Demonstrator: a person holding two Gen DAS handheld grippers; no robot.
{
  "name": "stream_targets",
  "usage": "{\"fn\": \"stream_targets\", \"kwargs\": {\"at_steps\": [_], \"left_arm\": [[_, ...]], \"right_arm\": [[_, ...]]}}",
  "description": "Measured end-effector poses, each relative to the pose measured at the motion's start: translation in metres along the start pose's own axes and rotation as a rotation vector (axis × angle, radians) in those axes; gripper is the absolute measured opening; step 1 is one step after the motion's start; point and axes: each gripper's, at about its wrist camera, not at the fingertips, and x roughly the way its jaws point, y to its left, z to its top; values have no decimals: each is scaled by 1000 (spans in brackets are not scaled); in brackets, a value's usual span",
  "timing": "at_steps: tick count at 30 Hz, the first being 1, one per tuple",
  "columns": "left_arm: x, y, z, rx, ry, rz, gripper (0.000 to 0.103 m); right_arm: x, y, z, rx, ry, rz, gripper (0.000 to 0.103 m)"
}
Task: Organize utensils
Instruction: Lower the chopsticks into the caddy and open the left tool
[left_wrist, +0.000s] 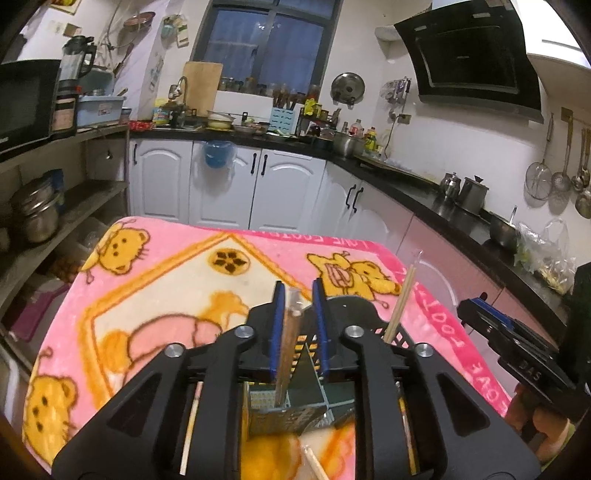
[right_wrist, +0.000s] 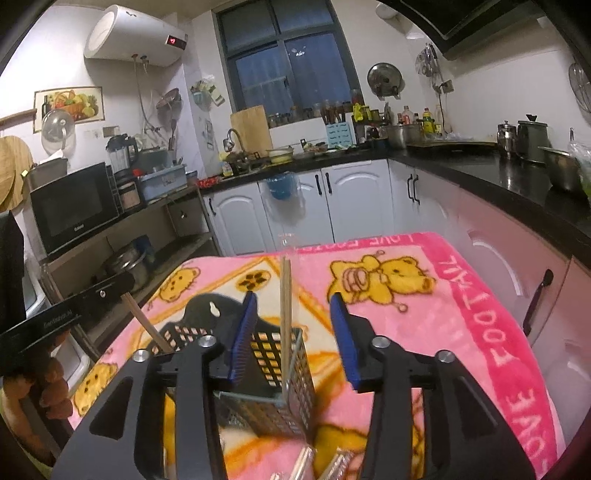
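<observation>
A black mesh utensil holder stands on a pink bear-print blanket. My left gripper hangs over it. A brown pair of chopsticks in a clear sleeve stands in a compartment between its blue pads, with a gap on the right side. My right gripper is wide open around a pale bamboo pair of chopsticks that stands upright in the holder, touching neither pad. Each gripper shows at the edge of the other's view: the right gripper and the left gripper.
Loose chopsticks lie on the blanket near the holder. A hand grips the left tool. Left of the table is a shelf with steel pots. White cabinets and a black counter ring the back and right.
</observation>
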Motion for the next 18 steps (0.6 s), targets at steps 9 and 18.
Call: {"fn": "stream_targets", "kwargs": {"at_steps": [9,18], "left_arm": [[-10,-3,-7,10,10,3,36],[-36,-10,-9,22,-24,-2,62]], "right_arm": [[-26,-1,-7,-3,-8,6,73],[-56,4,-13,-31,-31,1,85]]}}
